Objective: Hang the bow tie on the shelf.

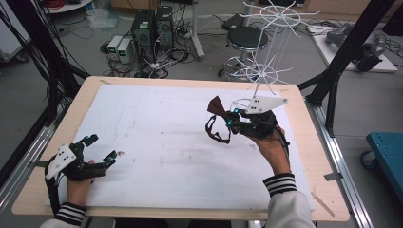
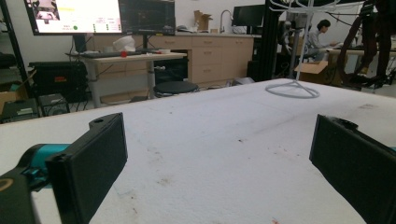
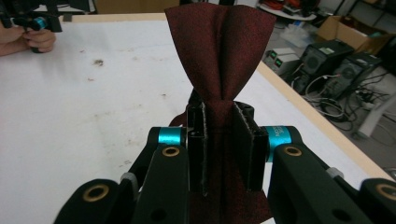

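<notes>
High view: a person's two forearms in striped cuffs enter from 6 o'clock, one gripper in each hand, over a white sheet (image 1: 157, 142) laid on a wooden table (image 1: 304, 137).
Left gripper (image 1: 100, 148): at about 8 o'clock on the sheet, low over it, jaws spread wide apart with nothing between them; its grey plate sits toward the table's near-left corner.
Left gripper view: both black jaws stand far apart at the lower corners, with bare, lightly stained white sheet between them.
Right gripper (image 1: 231, 117): at about 2 o'clock on the sheet, raised above it, jaws clamped on a dark red bow tie (image 1: 217, 107).
Bow tie: pinched at its narrow middle; one wing fans out beyond the jaw tips toward 10 o'clock in the high view, and a dark strap (image 1: 216, 134) hangs in a loop below the gripper.
Right gripper view: the red fabric (image 3: 219, 51) flares upward from the closed jaws; more of it shows beneath them.
White wire rack (image 1: 273, 42): stands at the table's far-right edge, at about 1 o'clock, just behind the right gripper; its round base (image 2: 293, 90) shows in the left gripper view.
Surroundings: computer towers (image 1: 152, 26) and a black stool (image 1: 246, 38) on the floor beyond the table.
</notes>
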`<state>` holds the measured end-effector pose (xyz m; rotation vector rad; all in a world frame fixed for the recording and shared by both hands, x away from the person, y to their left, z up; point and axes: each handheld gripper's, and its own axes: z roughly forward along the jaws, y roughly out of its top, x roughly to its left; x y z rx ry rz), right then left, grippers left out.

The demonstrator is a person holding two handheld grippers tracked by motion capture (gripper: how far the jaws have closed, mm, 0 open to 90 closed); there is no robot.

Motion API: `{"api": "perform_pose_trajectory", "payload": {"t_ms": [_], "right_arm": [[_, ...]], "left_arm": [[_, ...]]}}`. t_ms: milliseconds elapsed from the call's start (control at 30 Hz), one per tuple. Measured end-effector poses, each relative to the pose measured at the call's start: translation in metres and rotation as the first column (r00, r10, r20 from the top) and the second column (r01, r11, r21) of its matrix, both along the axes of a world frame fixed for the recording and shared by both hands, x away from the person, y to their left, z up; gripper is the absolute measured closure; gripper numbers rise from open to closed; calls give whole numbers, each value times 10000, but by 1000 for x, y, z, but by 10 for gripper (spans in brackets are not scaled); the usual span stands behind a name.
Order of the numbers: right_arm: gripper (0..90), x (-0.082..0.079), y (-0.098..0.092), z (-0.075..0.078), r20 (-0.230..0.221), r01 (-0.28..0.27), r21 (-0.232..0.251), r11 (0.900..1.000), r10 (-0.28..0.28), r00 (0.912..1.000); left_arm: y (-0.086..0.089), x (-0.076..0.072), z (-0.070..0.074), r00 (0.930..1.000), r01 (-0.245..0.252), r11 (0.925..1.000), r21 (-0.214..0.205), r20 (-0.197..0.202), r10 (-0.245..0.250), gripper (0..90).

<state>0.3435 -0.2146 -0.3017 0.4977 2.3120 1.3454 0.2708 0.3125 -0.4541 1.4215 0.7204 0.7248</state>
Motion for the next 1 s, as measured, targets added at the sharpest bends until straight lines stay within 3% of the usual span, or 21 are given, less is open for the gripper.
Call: {"api": "perform_pose_trajectory", "payload": {"t_ms": [500,1000], "right_arm": [[768,-10,-36,17,435,873,443,9952,-892,9951],[768,-15,-75,31,784,1905,960,9770,-1982,9770]], "left_arm": [[0,0,0,10000,4,10000,9,21,-4,45],[0,0,0,10000,13,10000,31,8,-13,45]]}}
